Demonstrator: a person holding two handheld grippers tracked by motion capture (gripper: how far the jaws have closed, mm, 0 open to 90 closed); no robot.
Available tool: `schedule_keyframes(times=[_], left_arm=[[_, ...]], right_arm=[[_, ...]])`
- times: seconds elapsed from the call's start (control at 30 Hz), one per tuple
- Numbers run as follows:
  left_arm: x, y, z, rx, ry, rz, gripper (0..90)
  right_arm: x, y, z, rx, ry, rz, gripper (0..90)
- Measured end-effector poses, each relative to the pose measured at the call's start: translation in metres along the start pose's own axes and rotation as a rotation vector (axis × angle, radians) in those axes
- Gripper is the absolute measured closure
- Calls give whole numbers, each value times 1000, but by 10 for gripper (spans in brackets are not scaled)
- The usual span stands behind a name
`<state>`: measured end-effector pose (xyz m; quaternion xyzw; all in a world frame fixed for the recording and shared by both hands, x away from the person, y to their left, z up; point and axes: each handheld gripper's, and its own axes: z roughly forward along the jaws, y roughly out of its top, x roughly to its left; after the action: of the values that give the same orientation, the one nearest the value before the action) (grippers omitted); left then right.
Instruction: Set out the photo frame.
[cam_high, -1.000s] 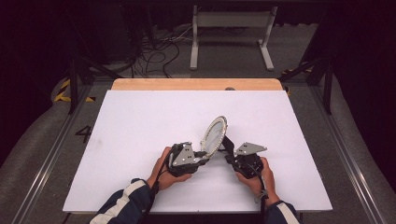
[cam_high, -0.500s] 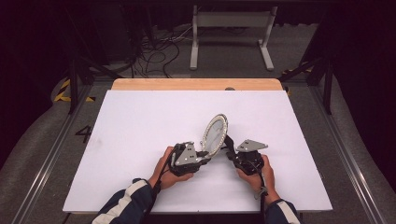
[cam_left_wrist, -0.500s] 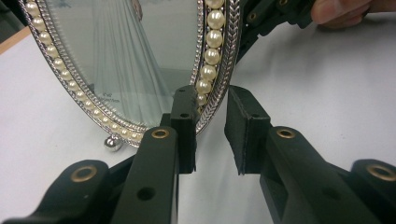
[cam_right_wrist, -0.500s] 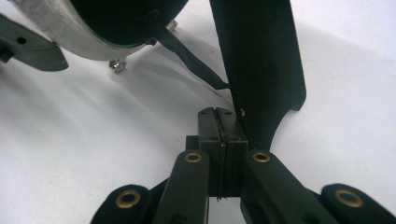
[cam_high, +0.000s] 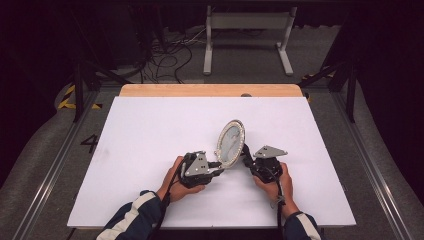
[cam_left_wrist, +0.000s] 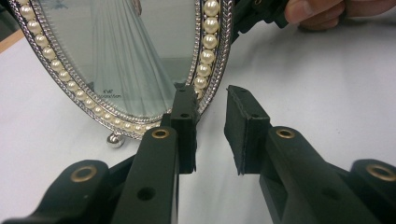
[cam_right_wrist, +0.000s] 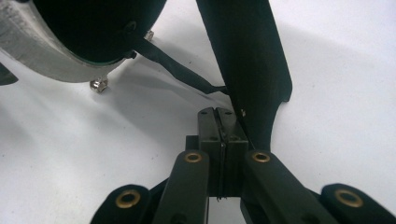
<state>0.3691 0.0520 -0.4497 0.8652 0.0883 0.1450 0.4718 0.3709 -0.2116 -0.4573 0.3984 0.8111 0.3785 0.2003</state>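
Two grippers work on one oval picture frame (cam_high: 231, 143) that stands upright on the white worktop (cam_high: 150, 135), just right of centre in the high view. At lower centre, the left gripper (cam_left_wrist: 210, 126) has its jaws spread, the near one just in front of the frame's pearl-edged rim, with nothing pinched between them. At the frame's right, the right gripper (cam_right_wrist: 222, 122) is pressed together on the lower edge of the one black stand (cam_right_wrist: 247, 60) behind the frame, from which one thin cord (cam_right_wrist: 177, 70) runs to the frame's back.
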Motion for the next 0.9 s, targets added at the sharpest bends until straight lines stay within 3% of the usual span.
schedule_keyframes(times=[0.23, 0.43, 0.53, 0.7, 0.8, 0.9], left_arm=[[1, -1, -3, 15, -5, -3, 746], [4, -5, -16, 15, 23, -14, 722], [8, -11, -29, 26, 36, -23, 703], [11, -23, -49, 38, 76, -60, 622], [11, -29, -61, 31, 78, -86, 570], [8, -39, -72, 45, 91, -105, 512]], right_arm=[[-2, 1, 2, -4, -7, 11, 900], [0, 0, -1, -20, 12, 4, 881], [7, -4, -5, -40, 69, -30, 835], [25, -4, -13, -79, 119, -65, 757], [34, -1, -16, -99, 149, -33, 680], [41, 1, -17, -109, 151, -33, 630]])
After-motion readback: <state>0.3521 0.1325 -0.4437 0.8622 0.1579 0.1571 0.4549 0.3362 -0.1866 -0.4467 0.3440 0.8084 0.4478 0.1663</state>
